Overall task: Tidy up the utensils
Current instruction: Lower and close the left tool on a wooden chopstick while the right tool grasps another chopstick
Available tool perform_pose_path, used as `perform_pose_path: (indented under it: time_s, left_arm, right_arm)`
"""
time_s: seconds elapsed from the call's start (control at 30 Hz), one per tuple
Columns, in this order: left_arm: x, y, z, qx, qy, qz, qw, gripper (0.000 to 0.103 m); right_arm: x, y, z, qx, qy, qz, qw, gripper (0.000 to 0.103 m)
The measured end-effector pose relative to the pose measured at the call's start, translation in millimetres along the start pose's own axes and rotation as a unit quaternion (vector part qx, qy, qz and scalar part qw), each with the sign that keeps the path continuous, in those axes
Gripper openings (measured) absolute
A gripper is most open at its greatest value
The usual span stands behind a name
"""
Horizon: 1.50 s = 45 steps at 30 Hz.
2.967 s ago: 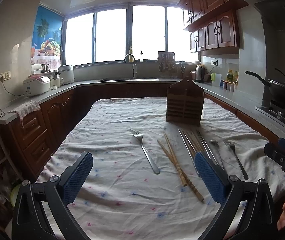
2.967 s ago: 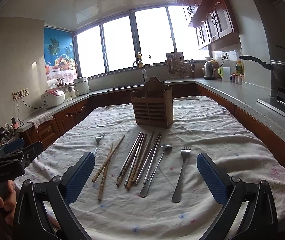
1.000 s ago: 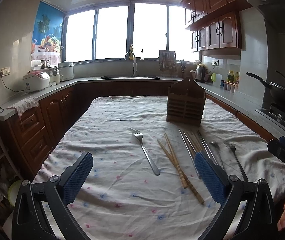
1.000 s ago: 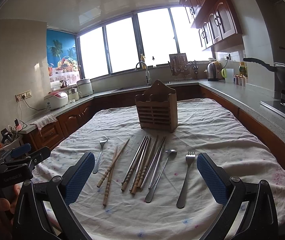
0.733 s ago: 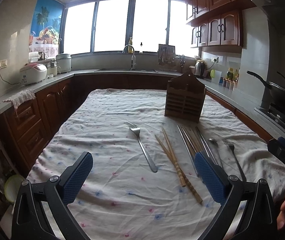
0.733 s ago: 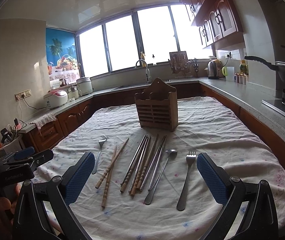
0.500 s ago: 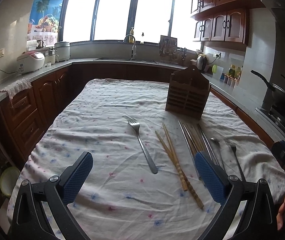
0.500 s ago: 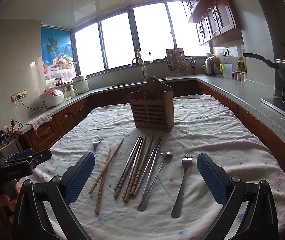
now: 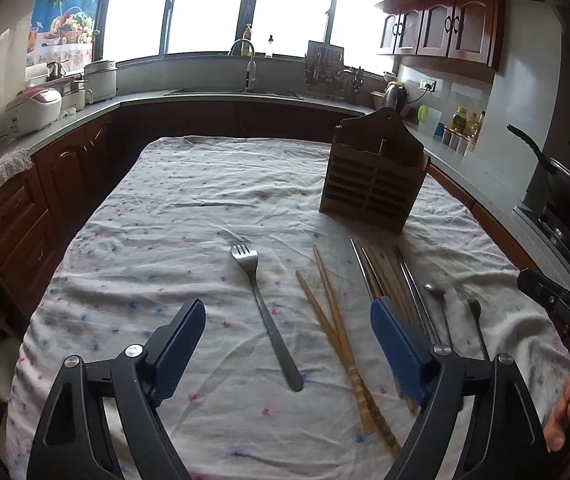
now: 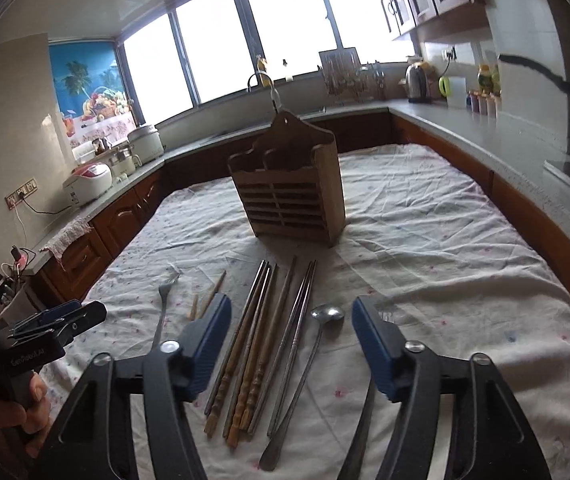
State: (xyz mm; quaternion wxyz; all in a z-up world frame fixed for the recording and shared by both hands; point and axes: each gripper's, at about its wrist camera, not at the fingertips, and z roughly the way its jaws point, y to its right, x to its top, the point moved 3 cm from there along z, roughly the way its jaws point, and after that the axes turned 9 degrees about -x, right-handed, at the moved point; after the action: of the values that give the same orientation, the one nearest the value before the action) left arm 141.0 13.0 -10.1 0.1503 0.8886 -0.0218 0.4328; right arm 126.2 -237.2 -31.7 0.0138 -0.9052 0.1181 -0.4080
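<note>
The left claw [image 9: 287,344] hovers low over the cloth-covered worktop [image 9: 157,240], its jaws closing with nothing pressed between them; the lone fork [image 9: 263,312] lies on the cloth in the gap ahead of its blue pads. The right claw [image 10: 291,344] hangs over the bundle of chopsticks [image 10: 263,340], jaws also closing and gripping nothing yet, with the spoon [image 10: 305,372] just inside its right pad.

To do this step well, I judge each claw should settle on one piece only. The left should drop onto the fork's handle near its middle, pads square across it, and pinch flat against the cloth without gathering fabric. The right has a harder job: the sticks lie touching, so it should take an outer one or the spoon, which lies slightly apart, instead of scooping several.

Beyond them stands the wooden holder [image 10: 291,196], upright near the middle of the worktop and, as far as I can see, with nothing in it.

Counting: two forks, the second [image 9: 471,312] on the far right beside the spoon; one spoon; a pair of pale bamboo chopsticks [image 9: 339,328] crossed near the lone fork; and a mixed wood-and-metal bundle of roughly eight sticks, too overlapped to count surely. One holder.
</note>
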Motion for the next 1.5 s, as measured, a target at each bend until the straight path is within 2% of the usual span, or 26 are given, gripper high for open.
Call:
perform_pose_path:
  time_s: [0.07,0.17,0.33,0.67,0.93,1.1,1.23,1.27,1.33,1.43,1.5]
  left_arm:
    - [8,-2,14,-0.011,-0.014,-0.001,0.9998,0.075]
    - [19,-4,38,-0.016,-0.036,0.005,0.9992,0.070]
    - [36,-4,86,-0.034,-0.084,0.004,0.9959,0.053]
    - [57,-7,170,-0.049,-0.150,0.007,0.9875,0.039]
    - [59,-12,219,-0.052,-0.186,-0.003,0.9812,0.027]
    - [60,-6,229,-0.045,-0.192,0.023,0.9801,0.026]
    - [59,0,232,-0.032,-0.195,0.047,0.9792,0.019]
    - [58,2,233,-0.026,-0.195,0.054,0.9790,0.018]
    - [58,3,232,-0.024,-0.195,0.053,0.9790,0.008]
    - [59,3,230,-0.048,-0.196,0.030,0.9791,0.004]
    - [62,4,217,-0.049,-0.183,0.032,0.9814,0.004]
  right_arm:
    - [5,1,17,0.002,-0.019,0.004,1.000,0.055]
    - [12,4,46,0.000,-0.053,0.009,0.999,0.041]
    - [12,6,92,0.002,-0.109,0.017,0.994,0.025]
    - [4,-1,149,-0.005,-0.175,0.000,0.985,0.016]
    - [11,-13,159,-0.018,-0.179,-0.047,0.982,0.013]
    - [16,-14,170,-0.022,-0.184,-0.049,0.981,0.009]
    - [15,-19,169,-0.034,-0.177,-0.069,0.981,0.007]
    - [16,-19,169,-0.030,-0.178,-0.064,0.981,0.007]
    - [18,-18,166,-0.010,-0.178,-0.047,0.983,0.006]
    - [26,-17,147,0.003,-0.157,-0.035,0.987,0.006]
    - [32,-15,134,0.009,-0.143,-0.028,0.989,0.005]
